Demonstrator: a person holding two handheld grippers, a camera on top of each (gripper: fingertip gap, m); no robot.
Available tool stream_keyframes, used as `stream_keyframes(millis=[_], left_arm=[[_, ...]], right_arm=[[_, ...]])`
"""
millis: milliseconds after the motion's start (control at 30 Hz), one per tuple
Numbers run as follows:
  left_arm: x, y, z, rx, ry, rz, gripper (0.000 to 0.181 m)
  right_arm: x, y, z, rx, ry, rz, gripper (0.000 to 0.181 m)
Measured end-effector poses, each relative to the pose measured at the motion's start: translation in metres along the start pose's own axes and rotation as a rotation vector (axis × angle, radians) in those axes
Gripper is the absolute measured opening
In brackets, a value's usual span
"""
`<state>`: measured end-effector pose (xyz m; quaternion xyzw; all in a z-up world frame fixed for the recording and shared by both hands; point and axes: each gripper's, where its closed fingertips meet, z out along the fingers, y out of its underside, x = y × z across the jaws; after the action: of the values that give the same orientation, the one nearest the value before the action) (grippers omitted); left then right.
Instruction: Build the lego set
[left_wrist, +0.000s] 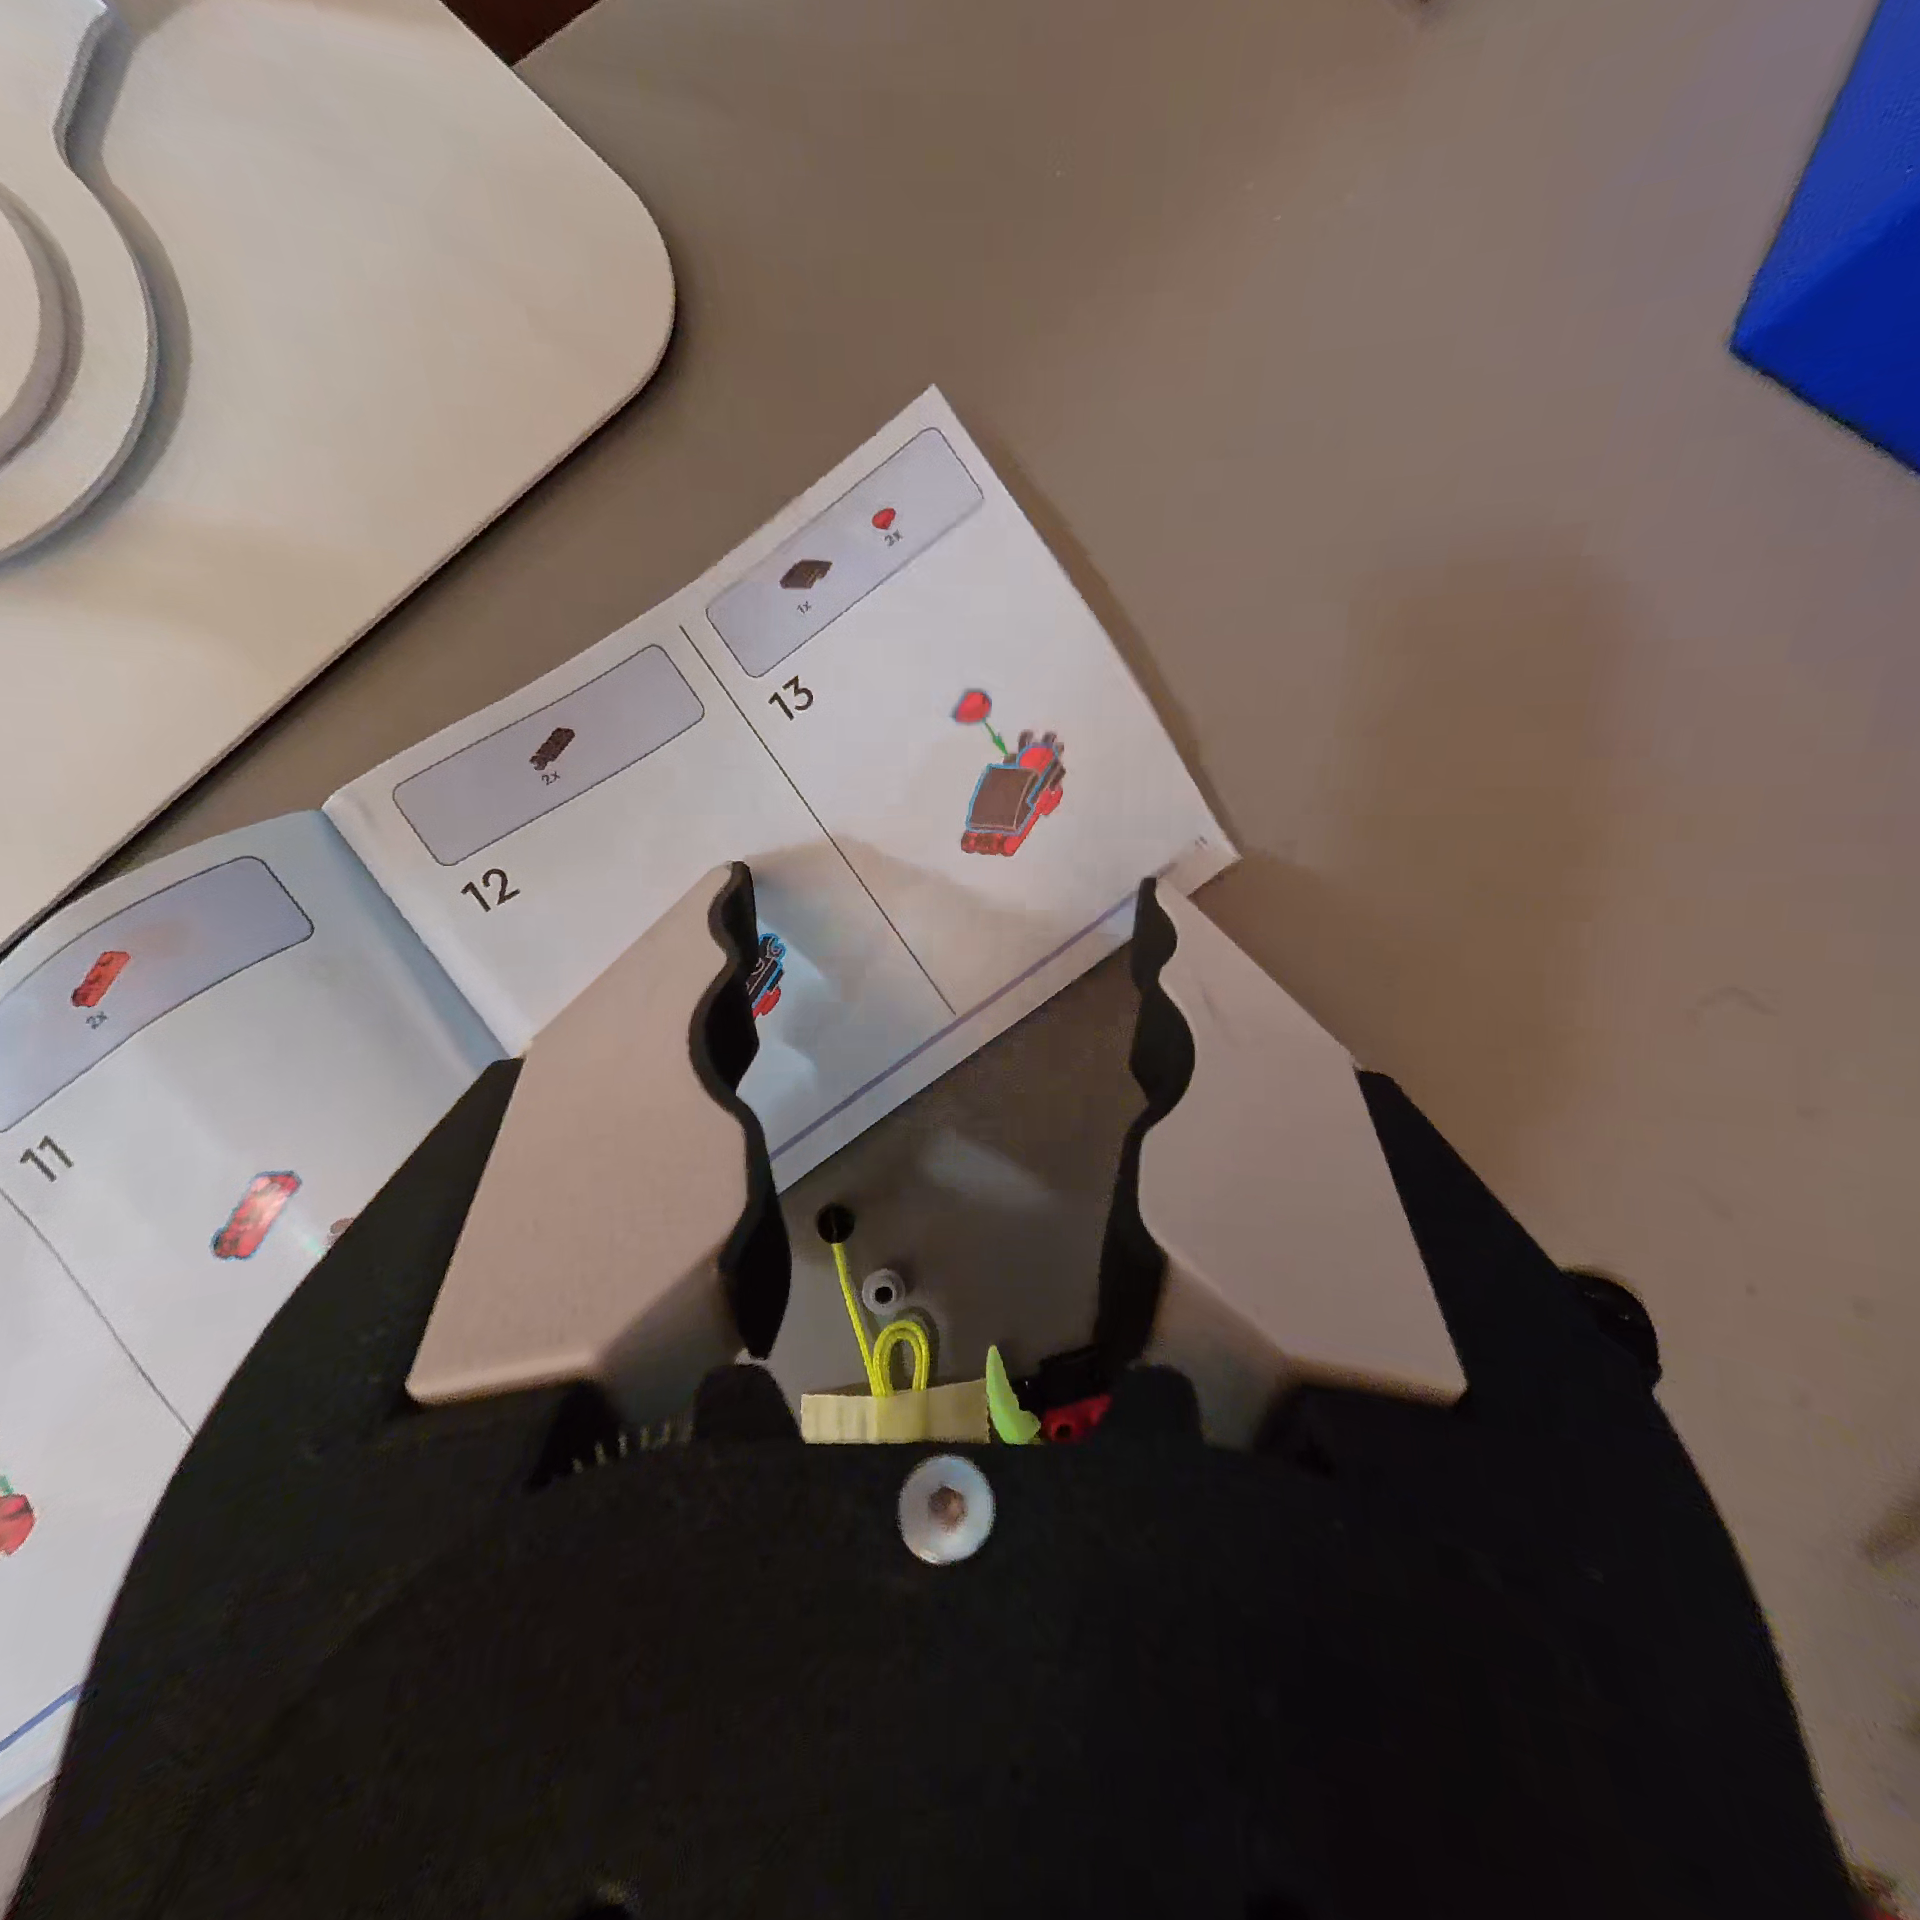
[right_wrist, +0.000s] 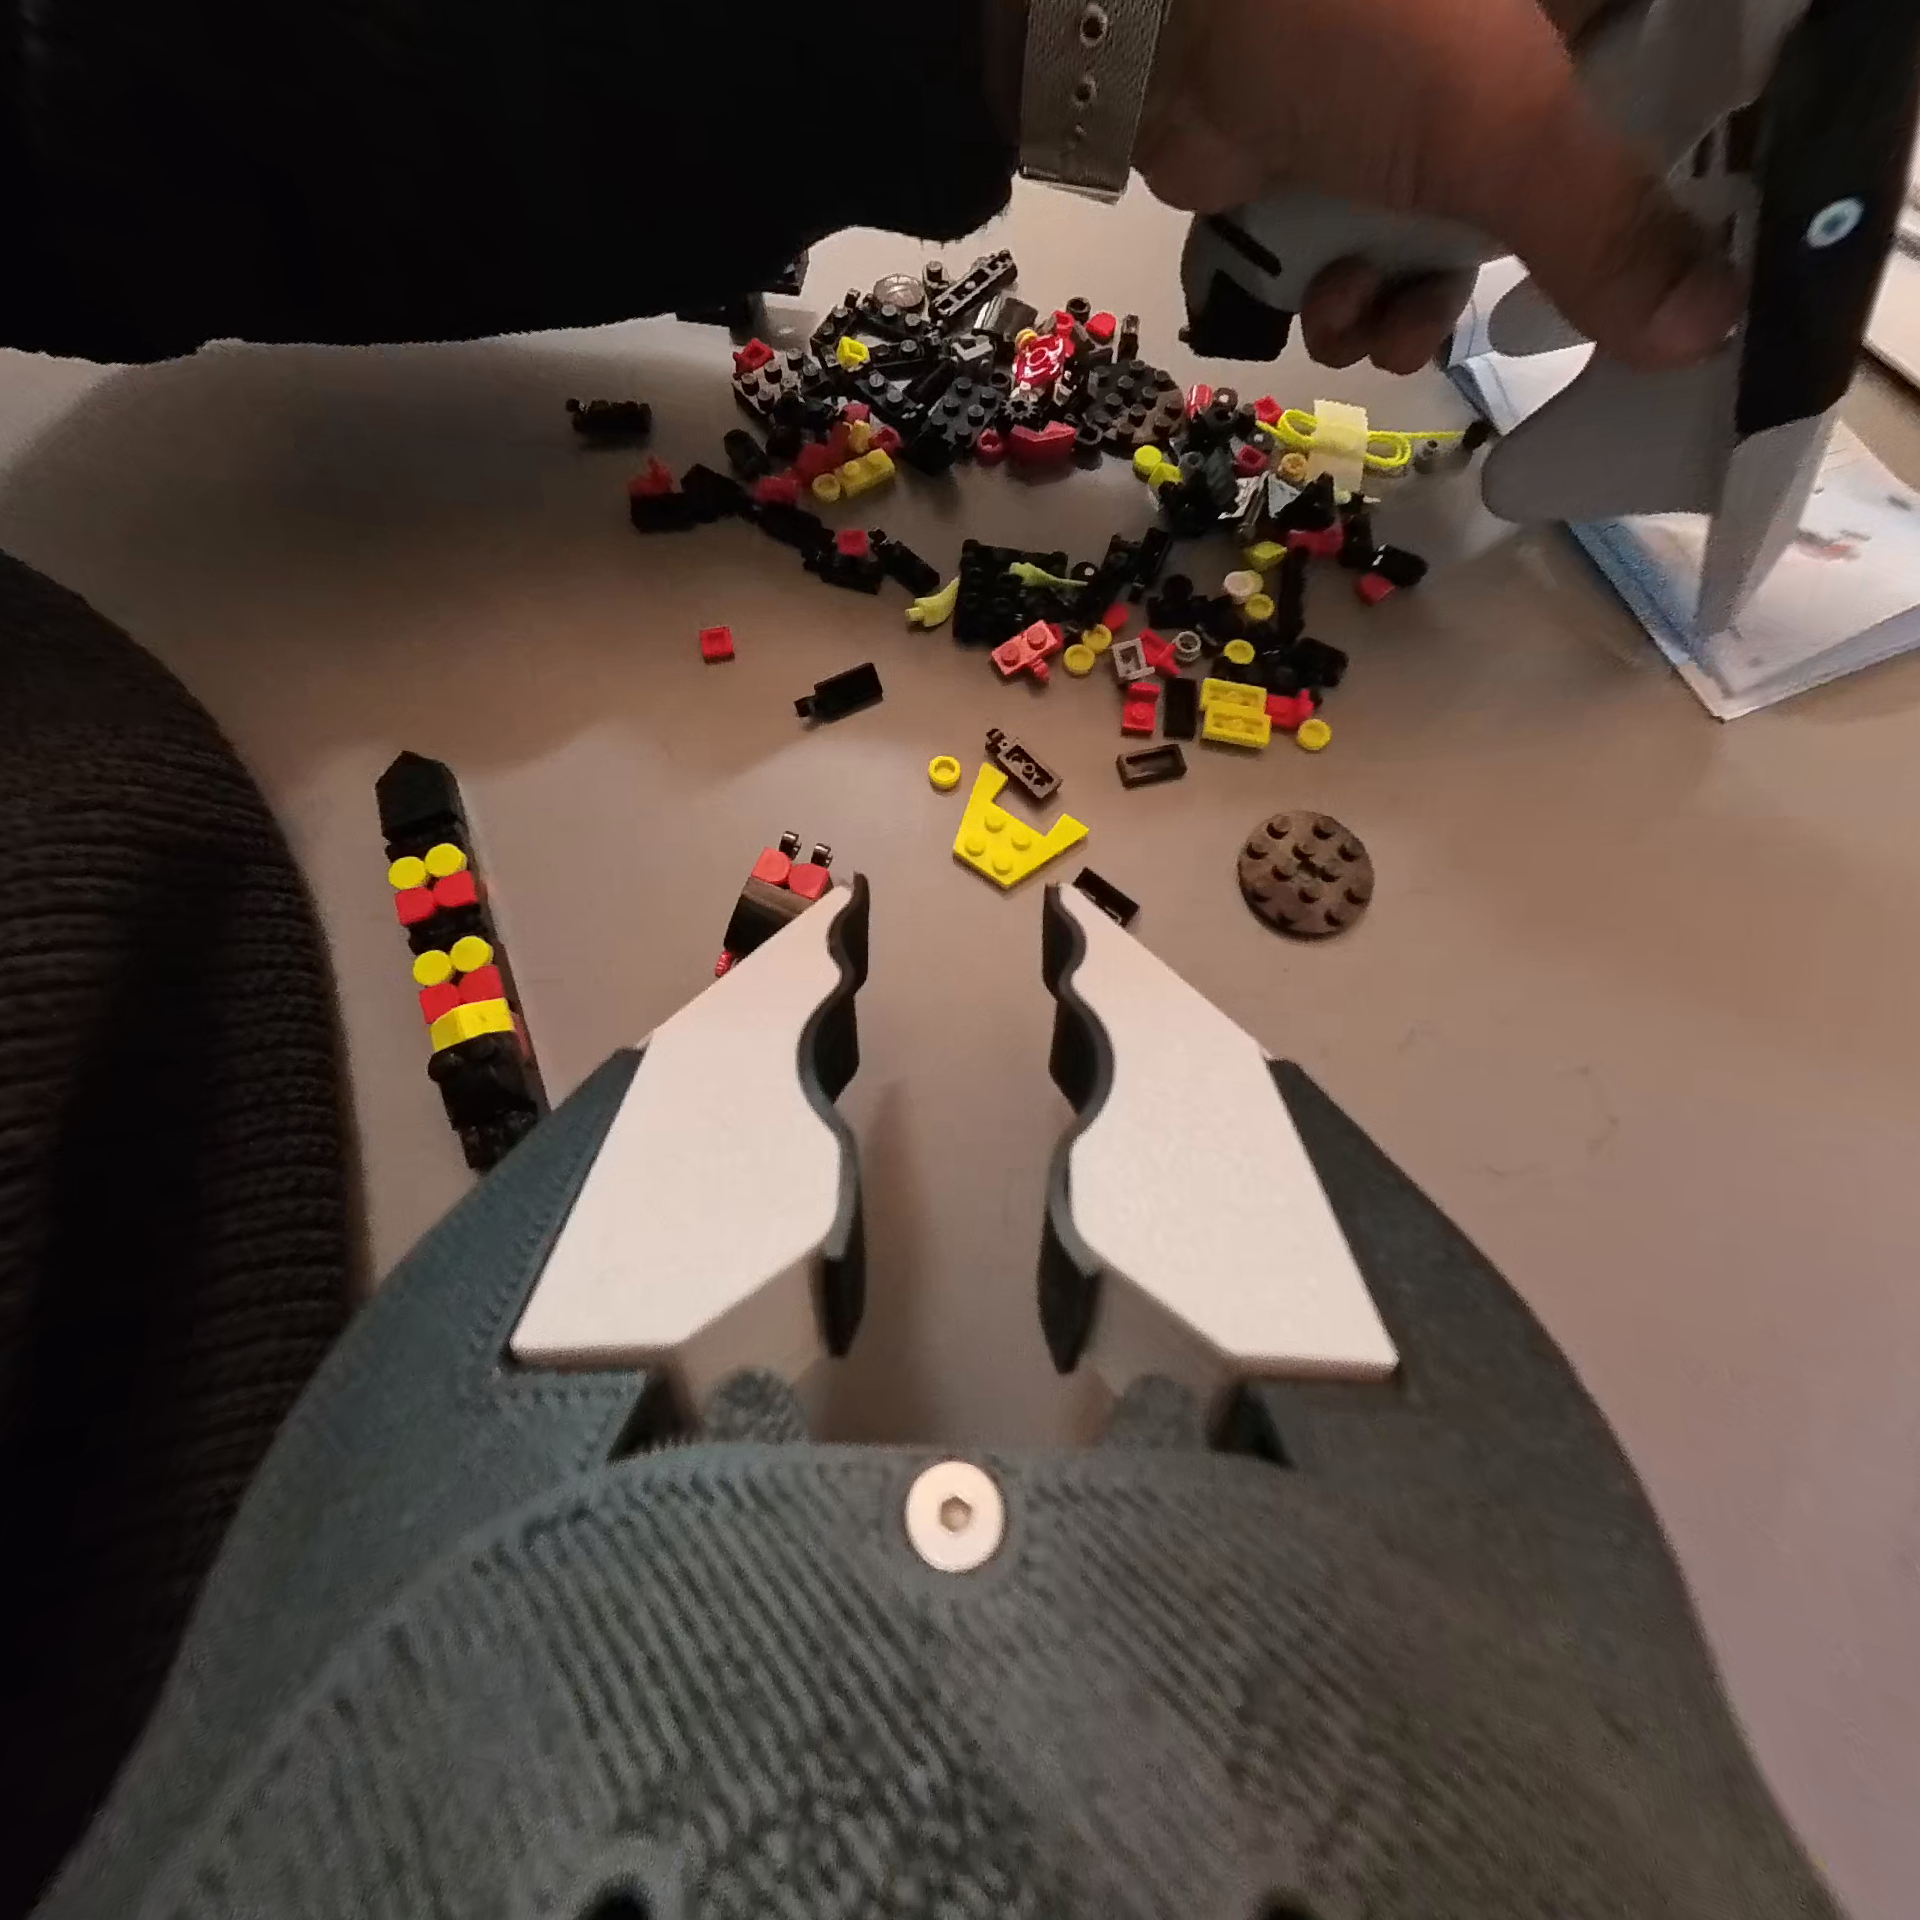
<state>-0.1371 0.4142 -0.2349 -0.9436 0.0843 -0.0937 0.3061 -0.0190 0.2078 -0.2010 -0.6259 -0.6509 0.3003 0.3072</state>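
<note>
The left gripper (left_wrist: 940, 883) is held spread and empty over the open instruction booklet (left_wrist: 644, 790); the right gripper (right_wrist: 954, 894) is spread, empty, low over the table (right_wrist: 1558, 1143). The small red-and-black assembly (right_wrist: 779, 899) is seen just beside its left finger, the loose brick pile (right_wrist: 1039, 468) farther ahead. The page should probably be checked first, then the needed brick pinched squarely by its sides.

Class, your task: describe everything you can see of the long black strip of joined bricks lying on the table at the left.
The long black strip is a narrow bar of joined plastic bricks, lying flat on the grey table. Its far end is a pointed black piece. On top sit round yellow studs, red pieces and one yellow plate. Its near end runs behind the right gripper; nothing visibly grips it.
</note>
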Motion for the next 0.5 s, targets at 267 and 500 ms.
stream_keyframes(millis=[267,500], left_arm=[[-0.011,-0.001,-0.001,0.019,-0.023,-0.021,0.047],[-0.007,-0.015,-0.003,0.088,-0.052,-0.001,0.073]], right_arm=[[0.0,0.001,0.001,-0.002,-0.005,0.008,0.033],[0.0,0.002,0.002,-0.013,-0.007,0.007,0.033]])
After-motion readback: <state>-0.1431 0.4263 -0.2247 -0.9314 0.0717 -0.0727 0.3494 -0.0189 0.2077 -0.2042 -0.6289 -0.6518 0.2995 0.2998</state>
